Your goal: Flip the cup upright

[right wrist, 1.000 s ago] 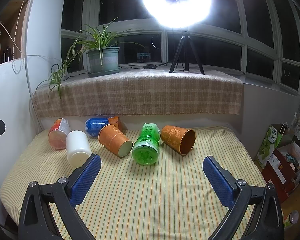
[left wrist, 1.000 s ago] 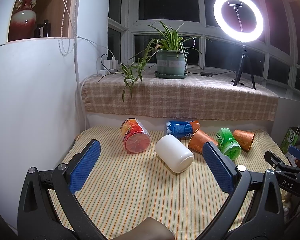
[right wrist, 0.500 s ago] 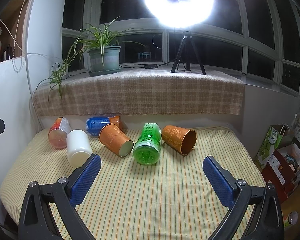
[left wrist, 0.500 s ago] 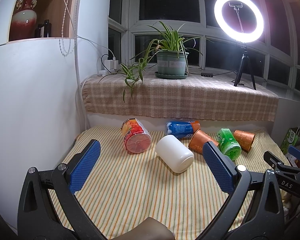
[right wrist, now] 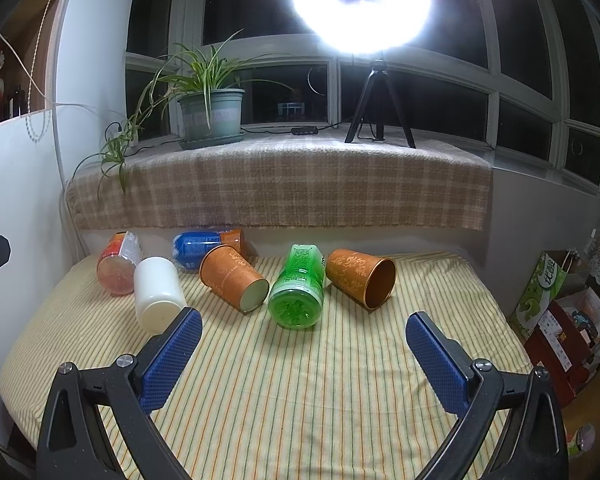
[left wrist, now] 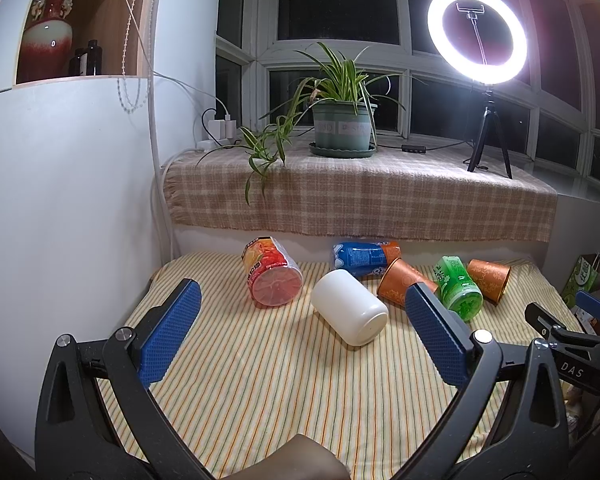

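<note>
Striped desk [right wrist: 300,380] under a plaid-covered window ledge [right wrist: 280,184] w/ potted plant [left wrist: 342,124] and ring light [left wrist: 477,34]. Six containers lie tipped in a far row, L to R: red-orange cup [left wrist: 272,278], white cup [left wrist: 350,306], blue bottle [left wrist: 360,258] behind it, orange cup [right wrist: 234,278], green bottle [right wrist: 299,292], second orange cup [right wrist: 360,278] w/ mouth facing near-right. Left gripper [left wrist: 300,334] and right gripper [right wrist: 302,354] hover near side, jaws spread wide, nothing between them.
</note>
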A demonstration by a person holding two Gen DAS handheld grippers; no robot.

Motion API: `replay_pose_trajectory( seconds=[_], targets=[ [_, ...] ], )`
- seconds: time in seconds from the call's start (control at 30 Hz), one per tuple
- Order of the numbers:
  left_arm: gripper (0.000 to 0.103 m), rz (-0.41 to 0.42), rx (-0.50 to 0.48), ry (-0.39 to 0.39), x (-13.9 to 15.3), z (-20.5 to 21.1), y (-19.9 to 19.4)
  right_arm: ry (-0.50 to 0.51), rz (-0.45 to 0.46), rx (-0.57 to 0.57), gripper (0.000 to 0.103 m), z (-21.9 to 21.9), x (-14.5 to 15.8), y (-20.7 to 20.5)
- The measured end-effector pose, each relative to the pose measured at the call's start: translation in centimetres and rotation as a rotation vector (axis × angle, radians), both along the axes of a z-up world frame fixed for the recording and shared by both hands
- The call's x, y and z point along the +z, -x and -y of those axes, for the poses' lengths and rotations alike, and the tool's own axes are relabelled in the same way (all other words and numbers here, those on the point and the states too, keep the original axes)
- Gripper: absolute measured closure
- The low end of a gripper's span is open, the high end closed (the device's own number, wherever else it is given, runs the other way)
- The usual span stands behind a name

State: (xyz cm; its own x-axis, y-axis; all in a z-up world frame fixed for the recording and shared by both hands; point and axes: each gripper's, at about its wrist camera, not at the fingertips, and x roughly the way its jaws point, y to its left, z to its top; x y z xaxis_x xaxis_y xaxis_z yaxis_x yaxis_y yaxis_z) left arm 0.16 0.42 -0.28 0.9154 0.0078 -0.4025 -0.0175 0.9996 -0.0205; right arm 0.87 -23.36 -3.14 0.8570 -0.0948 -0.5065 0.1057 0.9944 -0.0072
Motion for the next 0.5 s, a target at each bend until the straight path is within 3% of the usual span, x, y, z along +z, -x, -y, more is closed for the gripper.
replay_pose_trajectory(
  seconds=[0.5],
  targets=[
    [0.000, -0.005, 0.001, 0.000, -0.24, -0.35, -0.05, 0.001, -0.013, 0.009, 0.000, -0.20, 0.12, -0.30]
  ],
)
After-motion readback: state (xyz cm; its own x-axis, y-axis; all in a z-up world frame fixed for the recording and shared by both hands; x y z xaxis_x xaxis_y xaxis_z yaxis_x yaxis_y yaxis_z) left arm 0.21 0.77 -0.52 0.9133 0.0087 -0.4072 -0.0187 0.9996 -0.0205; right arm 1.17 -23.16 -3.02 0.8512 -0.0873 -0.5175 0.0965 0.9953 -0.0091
